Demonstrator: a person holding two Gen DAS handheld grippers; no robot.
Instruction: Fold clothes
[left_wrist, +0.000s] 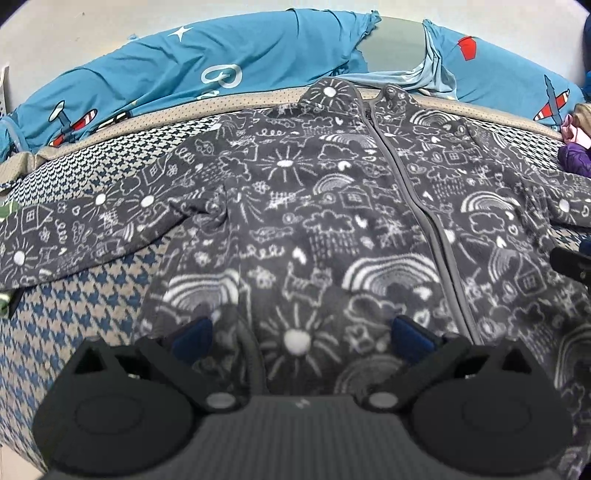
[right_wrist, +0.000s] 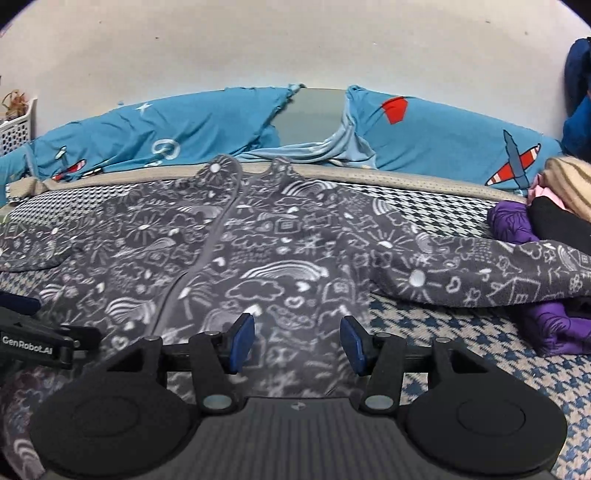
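Observation:
A dark grey fleece jacket (left_wrist: 317, 206) with white doodle print lies spread flat, front up, zipper (left_wrist: 413, 192) closed, collar toward the far side. Its sleeves stretch out to both sides. My left gripper (left_wrist: 301, 338) is open and low over the hem, left of the zipper, its blue pads (left_wrist: 194, 338) apart with fleece between and under them. In the right wrist view the same jacket (right_wrist: 266, 251) fills the middle. My right gripper (right_wrist: 297, 341) is open above the hem's right part, holding nothing. The right sleeve (right_wrist: 480, 277) runs over a purple garment.
The jacket rests on a blue-and-beige houndstooth cover (right_wrist: 443, 332). Blue bedding with plane prints (left_wrist: 184, 74) is heaped along the far wall. A pile of clothes, purple (right_wrist: 517, 221), black and striped, sits at the right. A white basket (right_wrist: 18, 129) stands far left.

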